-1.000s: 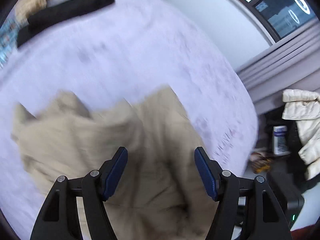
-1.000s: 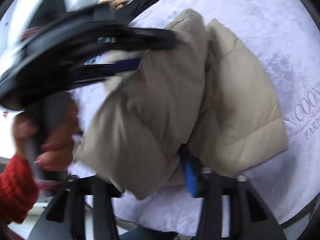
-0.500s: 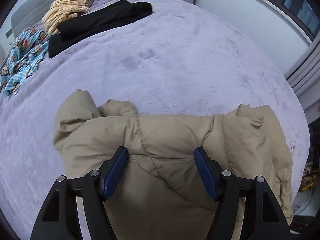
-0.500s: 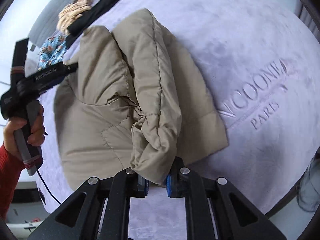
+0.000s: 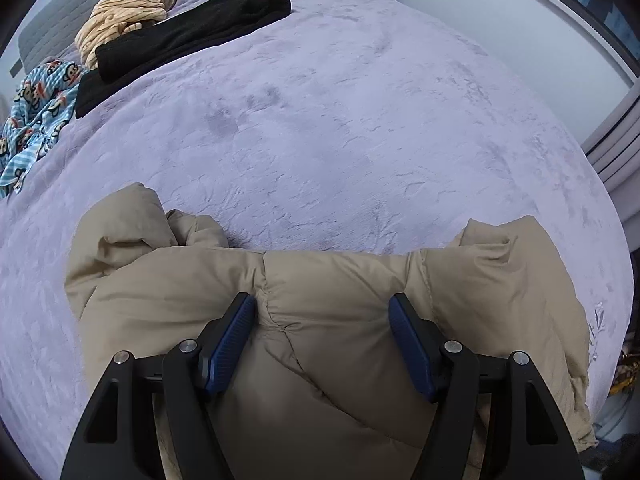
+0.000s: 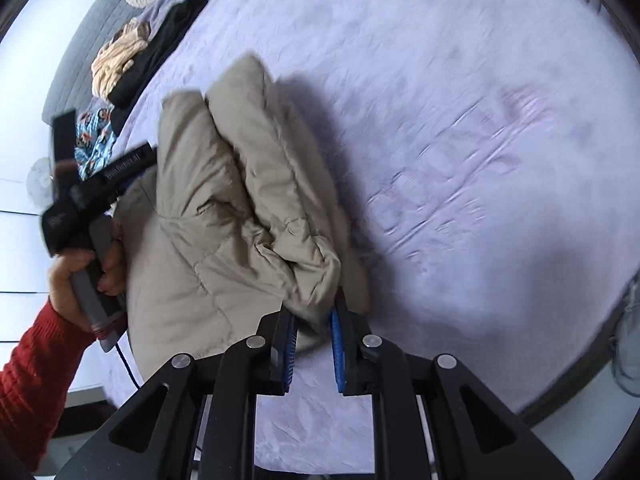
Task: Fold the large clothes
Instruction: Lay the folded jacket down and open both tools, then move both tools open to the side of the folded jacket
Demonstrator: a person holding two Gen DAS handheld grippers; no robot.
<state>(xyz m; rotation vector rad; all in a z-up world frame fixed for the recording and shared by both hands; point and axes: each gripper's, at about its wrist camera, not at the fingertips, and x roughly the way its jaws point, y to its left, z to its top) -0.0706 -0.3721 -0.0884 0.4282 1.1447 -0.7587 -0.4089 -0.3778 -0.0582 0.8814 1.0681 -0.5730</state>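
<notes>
I see the beige puffer jacket [image 5: 340, 320] lying bunched at the near edge of the bed, on a lavender plush blanket [image 5: 340, 120] whose nap shows brushed streaks. The jacket's shell is smooth and matte, quilted into fat padded panels with stitched seams, and a rounded lump of it rises at the near left.

My left gripper [image 5: 322, 338] points steeply down over the jacket with its ribbed blue pads [image 5: 228, 344] standing wide apart. A padded panel lies between them, and I cannot tell whether the left pad touches the fabric; nothing is gripped.

My right gripper [image 6: 314, 344] has its fingers drawn close together on a puffy rolled end of the jacket [image 6: 248, 208], pinching the fabric between the blue pads. From that view the jacket is doubled over itself in thick folds running away from me.

A hand [image 6: 86, 270] in a red ribbed knit sleeve [image 6: 36, 364] holds the left gripper's handle at the jacket's left side.

At the far left of the bed lie a flat folded black garment [image 5: 188, 36], a crumpled cream striped garment [image 5: 120, 16] and a blue cartoon-print cloth [image 5: 36, 116].
</notes>
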